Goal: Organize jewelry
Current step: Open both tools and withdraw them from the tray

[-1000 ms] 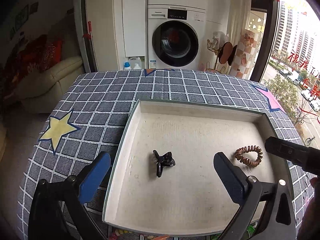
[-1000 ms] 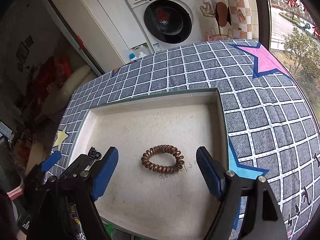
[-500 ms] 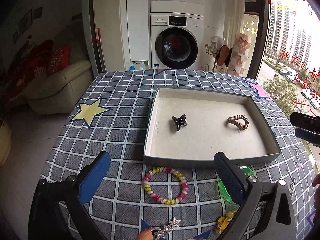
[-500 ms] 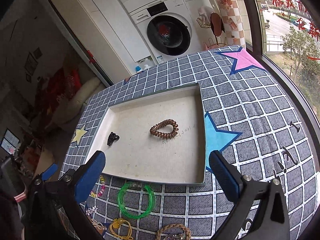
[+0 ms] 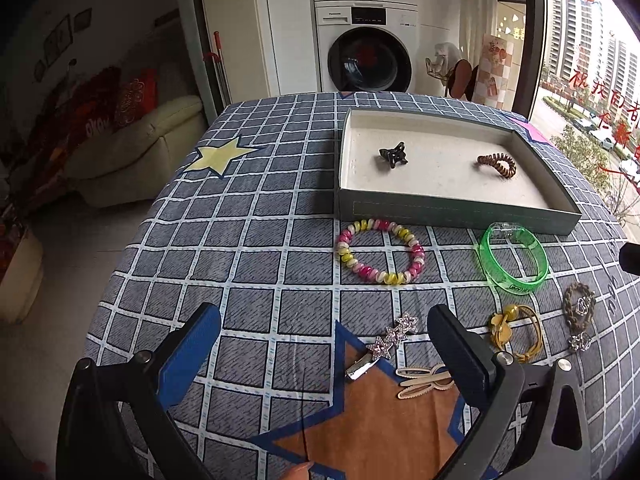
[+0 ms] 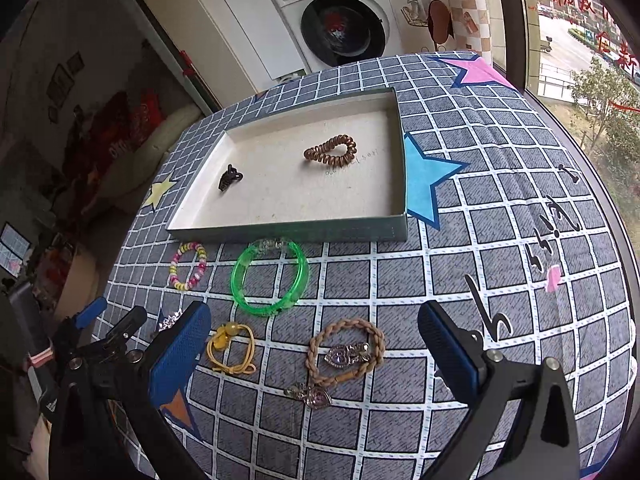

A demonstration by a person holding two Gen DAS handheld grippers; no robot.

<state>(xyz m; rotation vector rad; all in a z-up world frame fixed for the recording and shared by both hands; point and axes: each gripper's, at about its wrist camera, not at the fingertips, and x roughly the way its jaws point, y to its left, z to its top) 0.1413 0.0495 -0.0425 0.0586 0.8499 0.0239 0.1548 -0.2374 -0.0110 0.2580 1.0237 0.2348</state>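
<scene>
A shallow box tray point(image 5: 448, 210) point(image 6: 304, 236) holds a black claw clip point(image 5: 394, 155) point(image 6: 229, 177) and a brown spiral hair tie point(image 5: 497, 164) point(image 6: 331, 150). In front of it on the cloth lie a pink-yellow bead bracelet point(image 5: 380, 250) point(image 6: 187, 266), a green bangle point(image 5: 514, 258) point(image 6: 270, 278), a yellow hair tie point(image 5: 516, 330) point(image 6: 232, 346), a braided bracelet with charms point(image 5: 579, 308) point(image 6: 346, 350), a star hair clip point(image 5: 386, 344) and a beige clip point(image 5: 424, 380). My left gripper point(image 5: 324, 344) is open above the star clip. My right gripper point(image 6: 314, 340) is open over the braided bracelet, holding nothing.
The table wears a grey checked cloth with stars point(image 5: 218, 154) point(image 6: 430, 178). A washing machine point(image 5: 370, 52) stands behind, a sofa point(image 5: 132, 160) to the left, windows to the right. The table's near-left edge drops to the floor.
Both grippers have drawn back from over the tray toward the near side of the table. The loose jewelry in front of the tray has come into view. The right jaws widened.
</scene>
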